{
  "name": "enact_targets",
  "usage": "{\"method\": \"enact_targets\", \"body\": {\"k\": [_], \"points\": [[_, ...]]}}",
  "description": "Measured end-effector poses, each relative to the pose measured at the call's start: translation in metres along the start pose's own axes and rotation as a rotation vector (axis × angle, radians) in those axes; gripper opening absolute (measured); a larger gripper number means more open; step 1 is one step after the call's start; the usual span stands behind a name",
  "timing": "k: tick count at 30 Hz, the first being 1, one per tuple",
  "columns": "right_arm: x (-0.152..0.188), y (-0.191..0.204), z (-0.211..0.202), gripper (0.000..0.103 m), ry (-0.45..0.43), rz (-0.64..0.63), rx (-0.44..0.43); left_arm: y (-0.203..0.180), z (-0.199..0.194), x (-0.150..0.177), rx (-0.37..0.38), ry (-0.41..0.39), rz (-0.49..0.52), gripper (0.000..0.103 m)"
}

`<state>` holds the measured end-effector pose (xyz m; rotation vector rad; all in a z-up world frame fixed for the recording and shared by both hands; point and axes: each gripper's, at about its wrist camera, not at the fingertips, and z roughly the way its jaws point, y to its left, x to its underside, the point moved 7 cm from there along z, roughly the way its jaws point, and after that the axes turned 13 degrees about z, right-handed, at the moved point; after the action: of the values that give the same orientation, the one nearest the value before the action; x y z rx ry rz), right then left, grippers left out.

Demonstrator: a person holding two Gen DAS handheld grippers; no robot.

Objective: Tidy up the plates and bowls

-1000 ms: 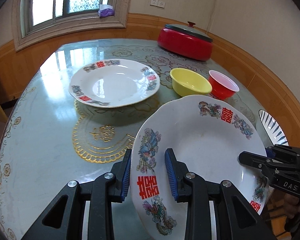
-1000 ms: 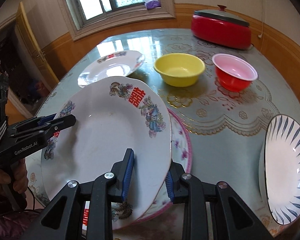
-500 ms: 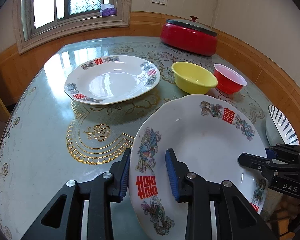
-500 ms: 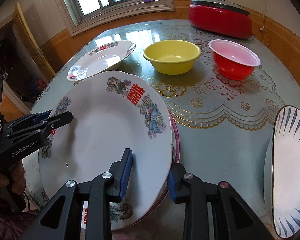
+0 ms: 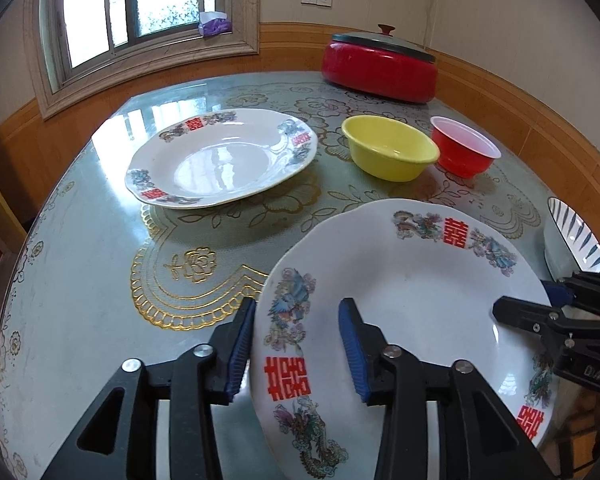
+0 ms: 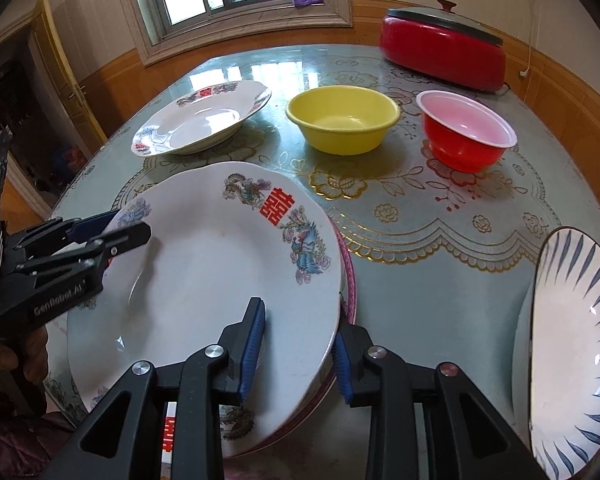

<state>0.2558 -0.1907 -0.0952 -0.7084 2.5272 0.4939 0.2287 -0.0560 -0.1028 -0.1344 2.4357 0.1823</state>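
**Kid:** What shows from the left side?

**Friend:** The left tool [image 5: 296, 344] is letting go. Its jaws are opening round the near edge of the phoenix plate [image 5: 420, 312]. That plate lies on a pink-edged plate [image 6: 350, 272]. Far ahead of the tool waits a matching plate [image 5: 220, 160]. To the right of that sit a yellow bowl [image 5: 388, 152] and a red bowl [image 5: 464, 152].

**Kid:** And from the right side?

**Friend:** The right tool [image 6: 298, 350] looks clenched on the stack's right edge. To its right sits a blue-striped bowl [image 6: 572, 340]. So one stack is started, I think; the rest still waits.

**Kid:** Any words?

**Friend:** "GenRobot.AI" on the left tool, and red double-happiness signs on the plates.
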Motion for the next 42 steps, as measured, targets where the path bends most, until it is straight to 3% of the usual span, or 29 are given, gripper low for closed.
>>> {"method": "enact_targets", "body": {"k": [10, 15, 25, 28, 34, 42], "points": [[-0.002, 0.0, -0.002, 0.029, -0.003, -0.011, 0.031, 0.001, -0.003, -0.001, 0.006, -0.018, -0.011, 0.049], [-0.004, -0.002, -0.011, 0.031, -0.056, -0.04, 0.125, 0.002, -0.004, 0.002, 0.011, -0.019, -0.029, 0.051], [-0.001, -0.007, -0.019, 0.031, -0.072, 0.016, 0.115, 0.025, -0.022, 0.015, -0.024, -0.035, -0.096, 0.052], [-0.002, -0.007, -0.019, 0.031, -0.075, 0.03, 0.122, 0.029, -0.023, 0.021, -0.031, -0.025, -0.096, 0.051], [0.001, -0.004, -0.017, 0.031, -0.069, 0.03, 0.13, 0.007, -0.021, 0.023, 0.021, -0.014, -0.042, 0.039], [0.002, -0.006, -0.017, 0.031, -0.067, 0.03, 0.164, -0.002, -0.019, 0.021, 0.013, -0.013, -0.025, 0.041]]}}
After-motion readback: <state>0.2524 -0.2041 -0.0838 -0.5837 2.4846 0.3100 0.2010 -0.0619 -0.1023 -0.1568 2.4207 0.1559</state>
